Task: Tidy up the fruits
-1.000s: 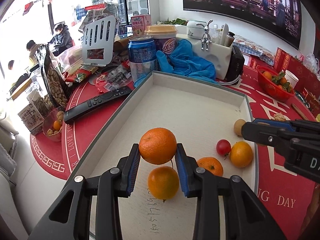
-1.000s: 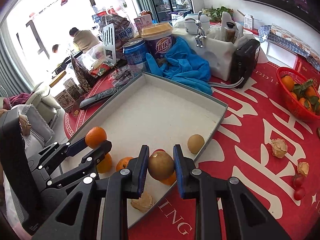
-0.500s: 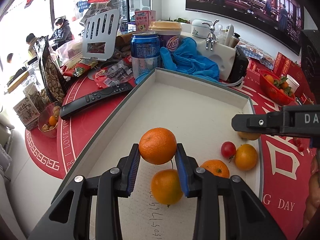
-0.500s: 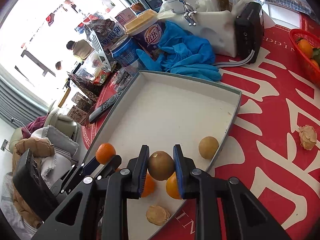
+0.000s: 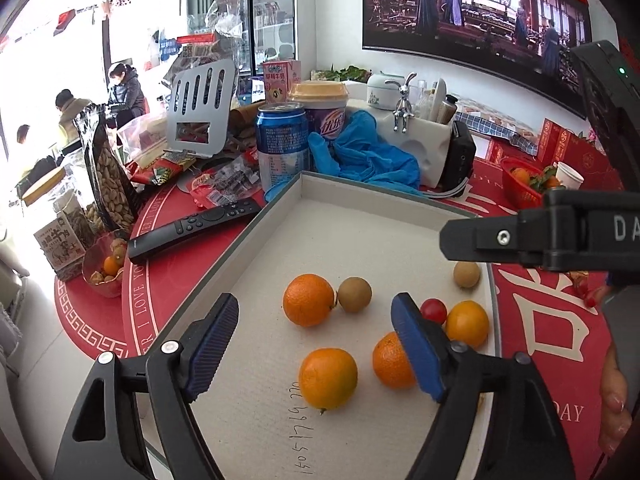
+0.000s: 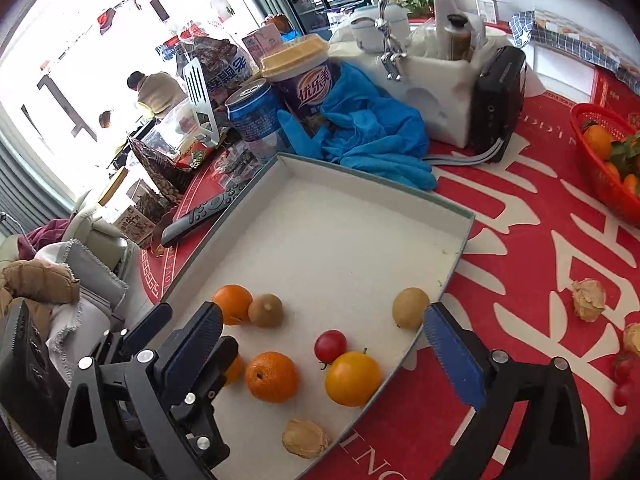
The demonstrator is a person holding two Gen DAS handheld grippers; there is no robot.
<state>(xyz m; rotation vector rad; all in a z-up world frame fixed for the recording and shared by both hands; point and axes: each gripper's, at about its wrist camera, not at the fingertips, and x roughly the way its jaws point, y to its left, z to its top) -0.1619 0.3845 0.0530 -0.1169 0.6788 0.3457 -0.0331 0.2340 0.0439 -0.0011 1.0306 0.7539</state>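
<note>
Changed since a second ago: both grippers have let go; the orange (image 5: pixel 308 300) and the brown kiwi-like fruit (image 5: pixel 354 294) they carried now lie in the tray, touching each other.
Left gripper (image 5: pixel 316 348): jaws spread wide, holding nothing, above the tray's near end.
Right gripper (image 6: pixel 324 344): also wide open and empty (its blue right pad (image 6: pixel 454 360) hangs over the tray's right rim).
Tray (image 5: pixel 360 192): shallow grey-rimmed box on the red tablecloth (image 6: pixel 532 216).
Fruit at near end: three more oranges (image 6: pixel 272 376) (image 6: pixel 353 372) (image 5: pixel 328 378), a cherry tomato (image 6: pixel 330 345) and a papery husk (image 6: pixel 306 438).
Right rim: one tan round fruit (image 6: pixel 411 307) sits just beside the wall.
Open room: the tray's far half is bare floor up to the back wall.
Beyond back edge: blue gloves (image 6: pixel 372 140) touch the rim, can (image 5: pixel 282 146) near the corner.
</note>
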